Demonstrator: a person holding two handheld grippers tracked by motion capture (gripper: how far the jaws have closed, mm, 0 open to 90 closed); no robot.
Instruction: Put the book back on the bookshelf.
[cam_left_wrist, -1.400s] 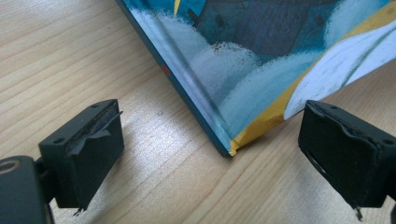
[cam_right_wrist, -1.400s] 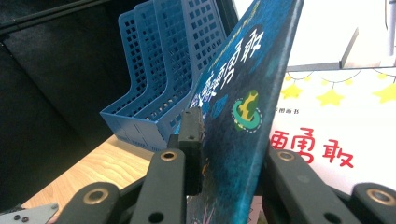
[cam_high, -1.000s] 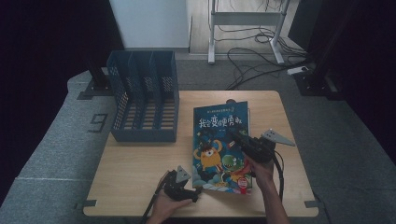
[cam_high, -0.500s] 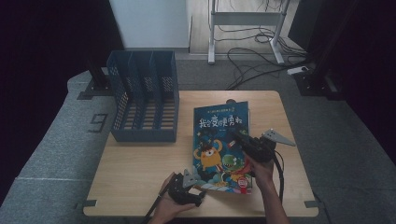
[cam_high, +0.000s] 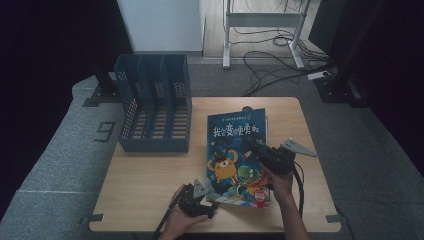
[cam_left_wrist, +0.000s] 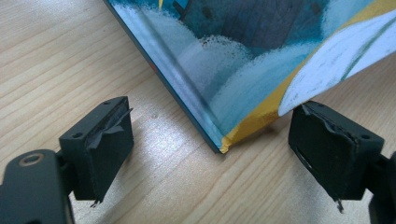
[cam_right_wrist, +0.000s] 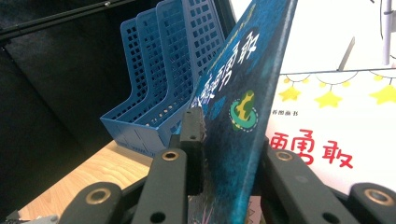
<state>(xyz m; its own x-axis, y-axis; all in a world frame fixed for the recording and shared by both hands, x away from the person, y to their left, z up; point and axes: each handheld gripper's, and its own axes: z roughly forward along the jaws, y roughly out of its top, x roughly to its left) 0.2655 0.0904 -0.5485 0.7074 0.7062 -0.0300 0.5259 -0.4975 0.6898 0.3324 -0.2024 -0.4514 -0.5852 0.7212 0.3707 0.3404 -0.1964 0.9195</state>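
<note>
The right tongs (cam_right_wrist: 224, 154) are closed on the front cover (cam_right_wrist: 243, 93) of the picture book (cam_high: 237, 155), which is seen raised on edge in the right gripper view, with the white title page (cam_right_wrist: 336, 126) bared behind it. The left tongs (cam_left_wrist: 219, 154) are spread wide and hold nothing; the book's near spine corner (cam_left_wrist: 223, 145) is seen between the two jaws, not yet pinched, low over the worktop (cam_left_wrist: 56, 70). In the high view the book is found on the right half of the worktop, close to the person's edge, with the blue file rack (cam_high: 155, 107) well apart at the far left. The step in hand is judged to be the taking up of the book, the cover having been opened or lifted first. For the next move, the left tongs would have to be closed on that corner so that the book can be steadied and carried, probably towards the rack.
</note>
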